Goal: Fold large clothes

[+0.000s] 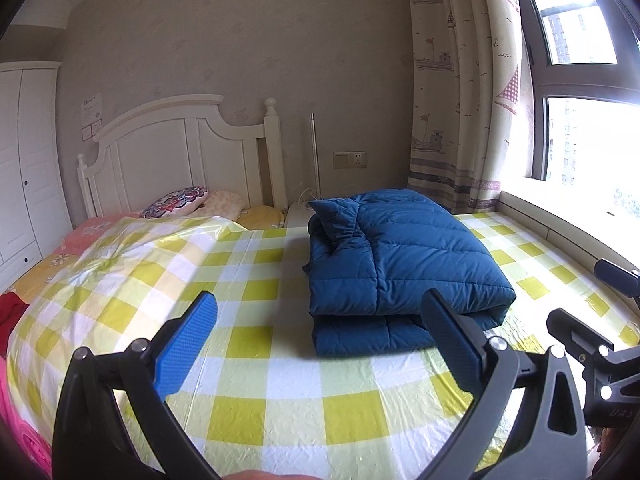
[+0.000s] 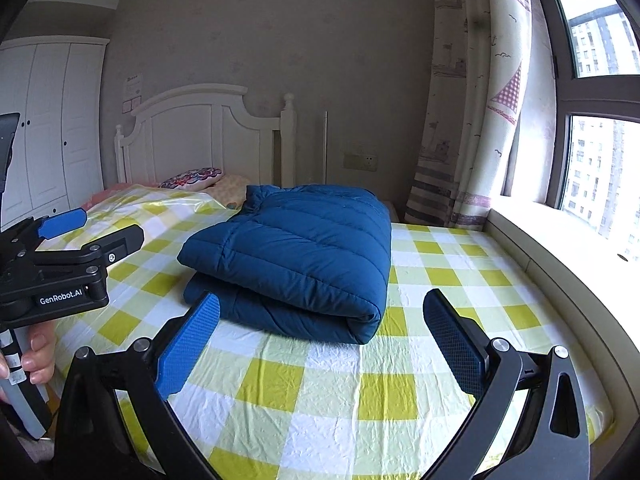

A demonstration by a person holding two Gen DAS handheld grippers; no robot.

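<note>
On top of the yellow-and-white checked sheet a folded blue down jacket is lying, its layers stacked. Behind it a white headboard is standing against the wall, with a patterned cushion at its foot, and a printed curtain is hanging beside the window. Nothing is lying between the tools and the garment. The left gripper is hovering short of the jacket, fingers spread wide and gripping nothing. The right gripper is hovering likewise, agape and bare. A hand is holding the left tool's handle.
</note>
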